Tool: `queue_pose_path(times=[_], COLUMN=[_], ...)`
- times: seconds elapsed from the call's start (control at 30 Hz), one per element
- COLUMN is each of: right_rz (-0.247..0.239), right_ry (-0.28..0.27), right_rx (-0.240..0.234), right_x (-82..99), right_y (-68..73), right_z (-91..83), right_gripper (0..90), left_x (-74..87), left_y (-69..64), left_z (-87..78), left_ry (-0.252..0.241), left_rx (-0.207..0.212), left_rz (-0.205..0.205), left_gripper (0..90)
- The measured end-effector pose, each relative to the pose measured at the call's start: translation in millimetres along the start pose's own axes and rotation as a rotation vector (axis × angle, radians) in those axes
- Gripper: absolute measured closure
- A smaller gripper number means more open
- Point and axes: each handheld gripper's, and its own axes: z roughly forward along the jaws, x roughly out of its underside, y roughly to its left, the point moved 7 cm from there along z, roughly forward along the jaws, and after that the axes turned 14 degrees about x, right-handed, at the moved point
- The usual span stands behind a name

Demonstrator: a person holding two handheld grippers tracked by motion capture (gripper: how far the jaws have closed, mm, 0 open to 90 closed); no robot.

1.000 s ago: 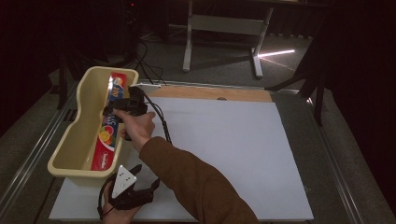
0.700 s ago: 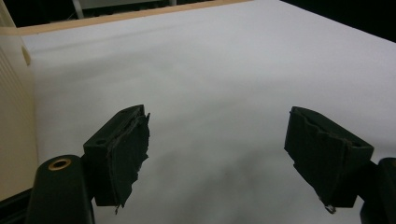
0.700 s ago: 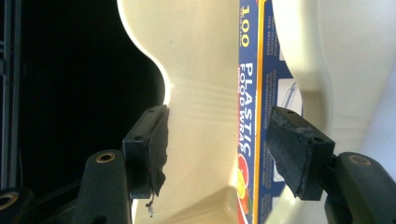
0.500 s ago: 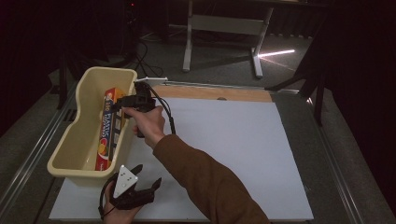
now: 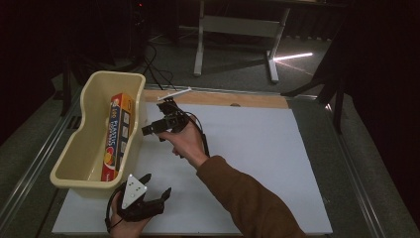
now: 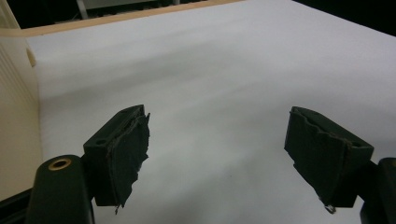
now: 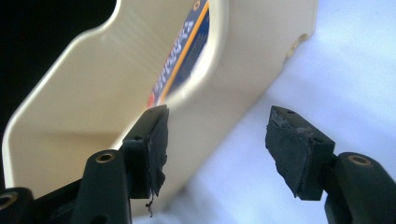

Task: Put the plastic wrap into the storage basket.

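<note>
right hand's pulled back out of the tub, box left behind.
my right gripper [image 5: 154, 129] sits just beside the cream tub [image 5: 84, 114], jaws just reopening, narrow gap, nothing in them. one box [image 5: 115, 136] lies inside, long axis along the tub's length, off the jaws' left. left gripper [image 5: 153, 196] waits wide, empty, on the desk [image 5: 257, 148]. two grippers; right's nearer.

White sheet [image 5: 257, 163] on the table, wooden strip [image 5: 218, 98] along its far edge, grey stand [image 5: 237, 29] behind.

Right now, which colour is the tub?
Pale cream-yellow tub, best in the high view.
</note>
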Motion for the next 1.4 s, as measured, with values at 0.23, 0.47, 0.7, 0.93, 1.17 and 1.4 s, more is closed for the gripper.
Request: queue_pose_path(times=[0.23, 0.47, 0.7, 0.93, 1.17, 1.4], right_rz=[-0.143, -0.225, -0.243, -0.309, -0.268, -0.212], right_ry=[-0.065, -0.118, -0.179, -0.214, -0.279, -0.356], right_rx=[0.073, 0.188, 0.219, 0.256, 0.252, 0.285], right_x=[20.1, 54.0, 93.7, 142.7, 185.6, 202.7], right_y=[-27.3, -65.8, -101.7, -137.0, -159.4, -181.5], right_z=[-16.0, -28.4, -42.6, -54.0, -70.8, -97.8], right_gripper=[38.3, 35.8, 31.4, 32.3, 31.6, 30.8], left_x=[0.1, 0.0, 1.2, 1.9, 2.8, 1.4], left_y=[1.3, 2.7, 5.4, 5.4, 6.7, 5.7], left_z=[0.7, 0.2, 0.2, 2.5, 2.5, 1.4], left_ry=[0.004, 0.007, 0.012, 0.025, 0.031, 0.029], left_rx=[-0.006, -0.017, -0.027, -0.035, -0.040, -0.043], left_rz=[0.000, -0.002, -0.013, -0.013, -0.018, -0.010], left_gripper=[21.5, 21.5, 21.4, 21.5, 21.5, 21.6])
